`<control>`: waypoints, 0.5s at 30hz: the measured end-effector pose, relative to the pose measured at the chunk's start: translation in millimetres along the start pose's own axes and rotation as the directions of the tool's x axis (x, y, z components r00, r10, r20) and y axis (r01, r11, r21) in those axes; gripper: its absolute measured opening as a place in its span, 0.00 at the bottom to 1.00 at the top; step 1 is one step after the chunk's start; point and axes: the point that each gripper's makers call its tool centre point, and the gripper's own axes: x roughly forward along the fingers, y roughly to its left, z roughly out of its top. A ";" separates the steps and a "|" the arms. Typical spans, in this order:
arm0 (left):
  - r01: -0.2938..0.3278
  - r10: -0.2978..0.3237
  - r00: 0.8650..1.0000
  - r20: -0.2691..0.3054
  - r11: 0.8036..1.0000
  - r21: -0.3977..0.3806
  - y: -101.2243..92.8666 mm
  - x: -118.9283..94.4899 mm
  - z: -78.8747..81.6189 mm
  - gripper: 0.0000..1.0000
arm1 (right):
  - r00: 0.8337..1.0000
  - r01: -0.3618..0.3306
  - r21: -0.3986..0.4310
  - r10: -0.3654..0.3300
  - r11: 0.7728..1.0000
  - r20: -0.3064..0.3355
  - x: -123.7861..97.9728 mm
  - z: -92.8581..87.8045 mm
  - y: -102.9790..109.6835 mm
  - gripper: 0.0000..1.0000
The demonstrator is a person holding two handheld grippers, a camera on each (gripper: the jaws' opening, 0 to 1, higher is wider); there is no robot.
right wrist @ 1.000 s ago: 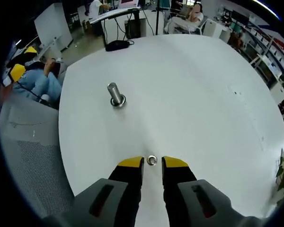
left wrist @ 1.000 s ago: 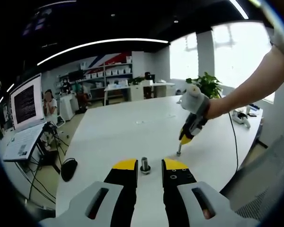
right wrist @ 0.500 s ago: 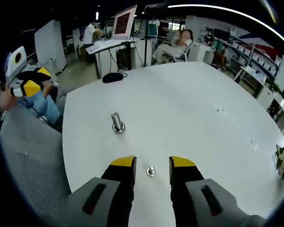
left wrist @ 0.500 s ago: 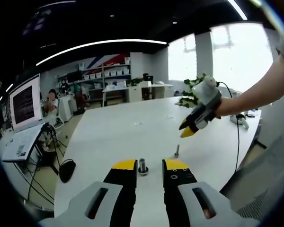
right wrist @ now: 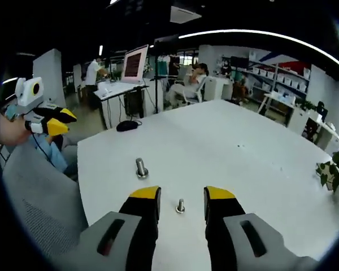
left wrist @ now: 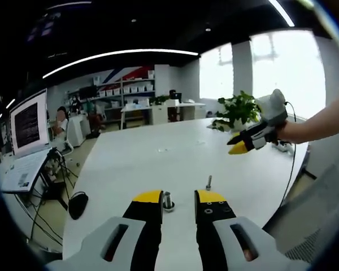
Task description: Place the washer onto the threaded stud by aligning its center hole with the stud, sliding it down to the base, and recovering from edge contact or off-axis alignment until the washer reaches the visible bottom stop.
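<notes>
One broad white table (left wrist: 158, 152) carries both pieces of hardware. The left gripper (left wrist: 179, 197) sits low over the near edge, level and pointing across the tabletop, its jaws apart and empty either side of the larger threaded stud (left wrist: 168, 199). The right gripper (right wrist: 181, 195) is held up off the table on an outstretched arm, tilted down, jaws likewise spread with nothing between them. It looks down on a smaller stud (right wrist: 180, 206) standing just beside the larger one. A flat ring at the larger stud's foot looks like the washer (right wrist: 141, 174), seated at the bottom stop, though it is too small to be sure. I judge such a washer light, thin, stiff and slippery. It is best pinched across its outer rim, leaving the hole free.
</notes>
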 end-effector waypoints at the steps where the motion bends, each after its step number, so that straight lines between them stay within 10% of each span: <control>1: 0.001 -0.001 1.000 0.001 1.000 0.001 -0.6 -0.2 0.3 0.20 | 1.000 0.016 0.018 -0.016 1.000 0.026 -8.0 2.2 -0.3 0.32; 15: 0.001 -0.001 0.999 0.033 1.000 -0.004 -0.4 -3.1 6.4 0.20 | 0.978 0.096 0.236 -0.137 0.967 0.160 -80.4 -8.9 8.3 0.35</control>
